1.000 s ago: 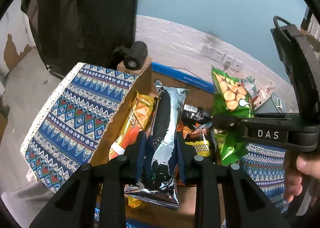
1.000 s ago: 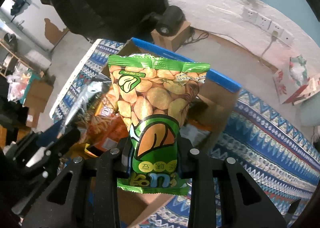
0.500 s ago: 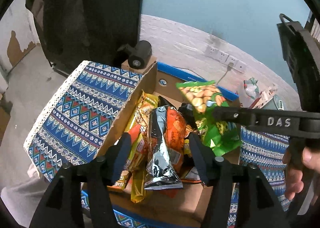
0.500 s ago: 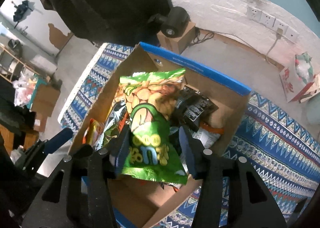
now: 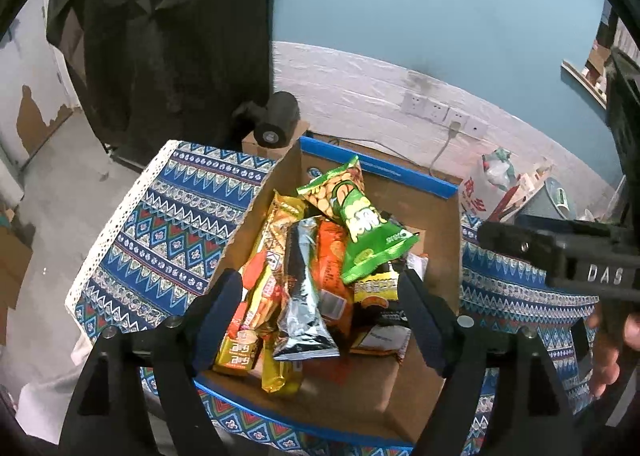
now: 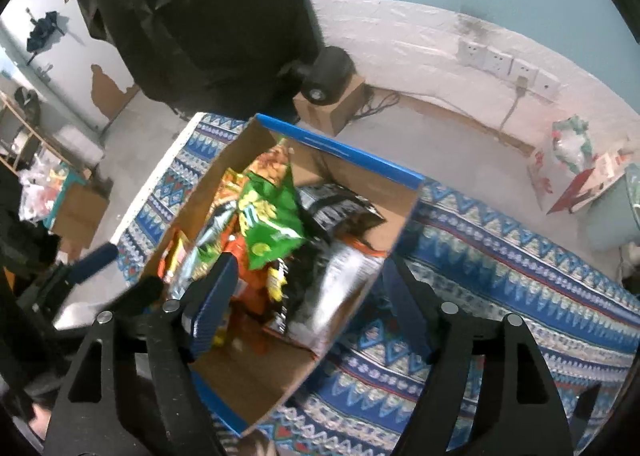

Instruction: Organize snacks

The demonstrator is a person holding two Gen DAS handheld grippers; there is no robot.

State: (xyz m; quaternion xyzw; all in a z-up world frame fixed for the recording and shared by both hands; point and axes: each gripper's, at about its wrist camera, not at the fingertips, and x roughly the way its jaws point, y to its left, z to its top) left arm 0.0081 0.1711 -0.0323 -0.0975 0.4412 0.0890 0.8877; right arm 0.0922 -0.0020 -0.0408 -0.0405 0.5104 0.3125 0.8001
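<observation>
A cardboard box with a blue rim [image 5: 420, 180] [image 6: 340, 150] sits on a patterned blue cloth and holds several snack packs. A green snack bag [image 5: 360, 224] [image 6: 268, 216] lies on top of the pile. A silver pack [image 5: 302, 296] lies beside an orange pack [image 5: 332, 256] and a yellow pack [image 5: 276, 232]. My left gripper [image 5: 320, 312] is open and empty above the box's near side. My right gripper [image 6: 308, 296] is open and empty above the box; its body shows in the left wrist view [image 5: 568, 260].
The patterned cloth [image 5: 172, 224] [image 6: 500, 256] covers the table around the box. A black cylinder on a small carton [image 5: 276, 124] stands behind the box. A dark curtain hangs at the back left. Wall sockets [image 6: 504, 64] and bags [image 6: 572, 160] lie at the back right.
My left gripper let go of the silver pack into the box and opened wide. My right gripper released the green bag onto the pile, opened and drew back.
</observation>
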